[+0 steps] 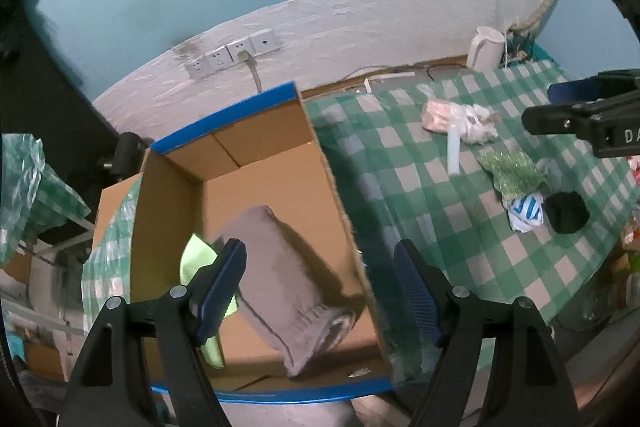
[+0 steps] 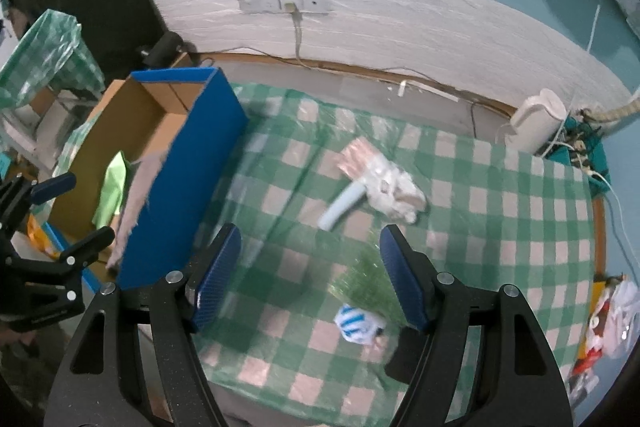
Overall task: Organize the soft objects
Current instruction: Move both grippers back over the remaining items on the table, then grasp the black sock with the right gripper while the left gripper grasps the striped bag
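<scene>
At the far left, a cardboard box (image 1: 256,163) with blue-taped rims stands open on the tabletop (image 1: 400,179), which is covered in a green-and-white checked cloth. Inside the box, a lime-green cloth (image 1: 196,259) lies against the left wall, and a grey knitted cloth (image 1: 288,291) with a fringed end lies slanted across the box, its image blurred. From the right wrist view, the grey cloth (image 2: 136,195) shows against the inside of the box's blue right wall (image 2: 180,195), with the green cloth (image 2: 112,183) just beside it.

The left gripper (image 1: 320,291) hangs over the box with its blue-padded fingers (image 1: 222,287) spread wide apart, clamping nothing; the grey cloth sits between them in view, but whether it touches a pad cannot be told.

To the right of the box, more soft things lie on the checked cloth: a pink-and-white bundle in clear plastic (image 2: 380,175) with a pale blue tube (image 2: 344,203) touching it, a tuft of shiny green tinsel (image 2: 364,283), a blue-and-white striped item (image 2: 356,323) just beside the tinsel, and a black soft ball (image 1: 566,213) next to that.

The right gripper (image 2: 310,279) hovers above the tinsel and striped item, fingers (image 2: 216,279) wide open and empty.

A white kettle (image 2: 536,123) stands at the tabletop's far right corner.
</scene>
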